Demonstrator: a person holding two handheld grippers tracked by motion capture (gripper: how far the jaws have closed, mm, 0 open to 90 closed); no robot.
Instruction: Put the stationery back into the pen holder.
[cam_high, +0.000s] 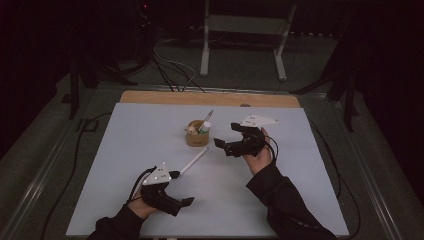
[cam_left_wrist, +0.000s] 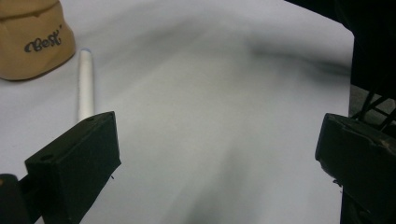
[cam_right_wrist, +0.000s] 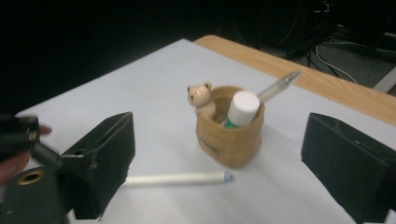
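A tan pen holder (cam_high: 196, 135) (cam_right_wrist: 231, 137) stands on the white board, with a small bear figure (cam_right_wrist: 201, 95) on its rim. It holds a white-capped tube (cam_right_wrist: 243, 108) and a clear pen (cam_right_wrist: 280, 85). A white pen (cam_high: 194, 161) (cam_left_wrist: 85, 84) (cam_right_wrist: 180, 178) lies flat just in front of the holder. My right gripper (cam_high: 226, 134) (cam_right_wrist: 215, 163) hovers to the right of the holder, jaws open and empty, pointing at it. My left gripper (cam_high: 181, 188) (cam_left_wrist: 219, 154) rests low near the front edge, open, with the white pen's near end beside its left jaw.
The white board (cam_high: 130, 150) covers a wooden table whose far edge (cam_high: 210, 98) shows behind it. Cables (cam_high: 170, 70) and a metal stand (cam_high: 205, 45) are on the floor beyond. Bare board lies to the left, right and front of the holder.
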